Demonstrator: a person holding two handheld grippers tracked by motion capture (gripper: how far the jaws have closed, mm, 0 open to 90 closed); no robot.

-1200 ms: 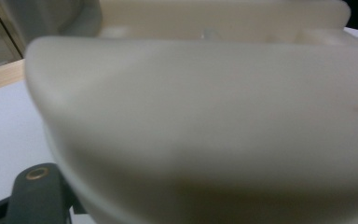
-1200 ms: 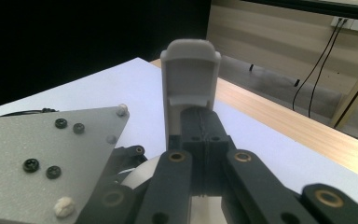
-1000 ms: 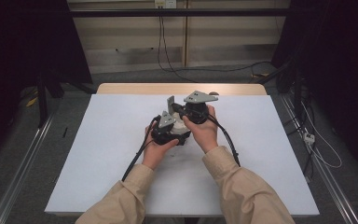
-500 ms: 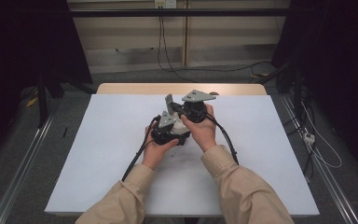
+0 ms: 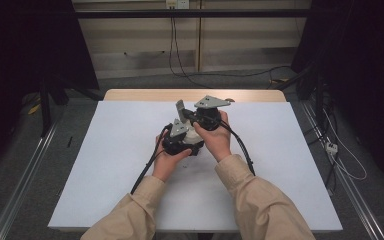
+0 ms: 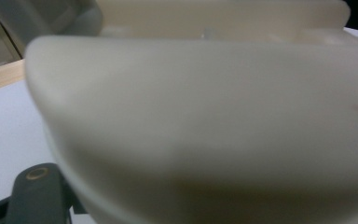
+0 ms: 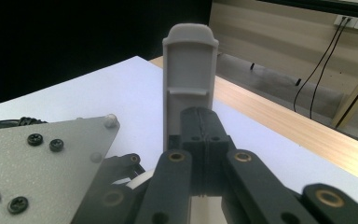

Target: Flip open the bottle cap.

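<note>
Both hands hold their grippers close together over the middle of the white table (image 5: 105,165). My right gripper (image 5: 187,116) carries a grey three-cornered plate; its black jaws are closed against each other (image 7: 200,126). A grey flat piece with a rounded top (image 7: 189,74) stands upright right behind the jaw tips (image 5: 180,107); whether they pinch it I cannot tell. My left gripper (image 5: 182,140) lies lower, tucked against the right one. A blurred cream-white object (image 6: 205,121) sits right up against its camera and hides the jaws.
The left gripper's grey plate (image 7: 37,158) lies just left of the right jaws. Black cables (image 5: 147,167) trail back along both forearms. The table's wooden far edge (image 5: 140,95) lies beyond the hands, with wall cables (image 5: 172,35) and dark floor behind.
</note>
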